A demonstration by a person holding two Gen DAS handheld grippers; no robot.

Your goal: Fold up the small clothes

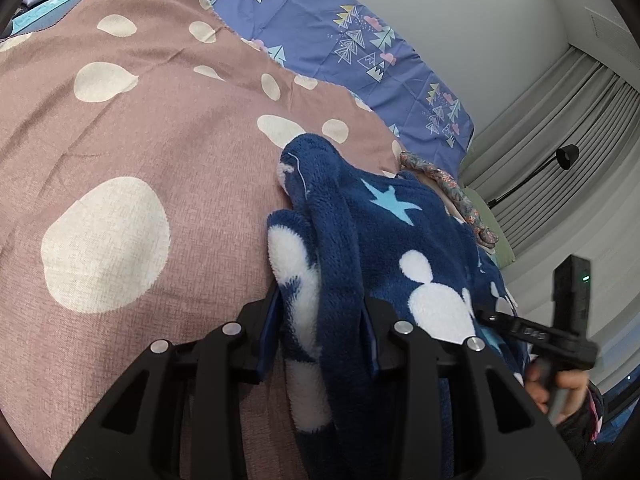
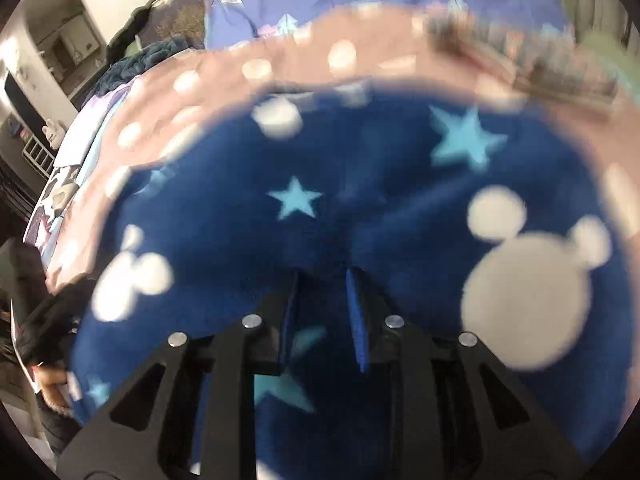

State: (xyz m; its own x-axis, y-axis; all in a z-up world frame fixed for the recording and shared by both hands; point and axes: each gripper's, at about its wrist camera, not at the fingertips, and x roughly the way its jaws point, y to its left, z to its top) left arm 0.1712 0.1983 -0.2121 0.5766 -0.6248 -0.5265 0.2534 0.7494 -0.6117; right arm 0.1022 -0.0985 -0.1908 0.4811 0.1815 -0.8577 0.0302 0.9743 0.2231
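A small navy fleece garment with white mouse heads and light-blue stars lies on a pink spotted bed cover. My left gripper is shut on a bunched fold of the garment's left edge. In the right wrist view the same garment fills the frame, blurred. My right gripper is shut on a fold of it. The right gripper's body and the hand holding it show in the left wrist view at the garment's right side.
A purple sheet with a tree print lies beyond the pink cover. A floral cloth and a green item lie at the bed's right edge. Grey curtains and a black lamp stand to the right.
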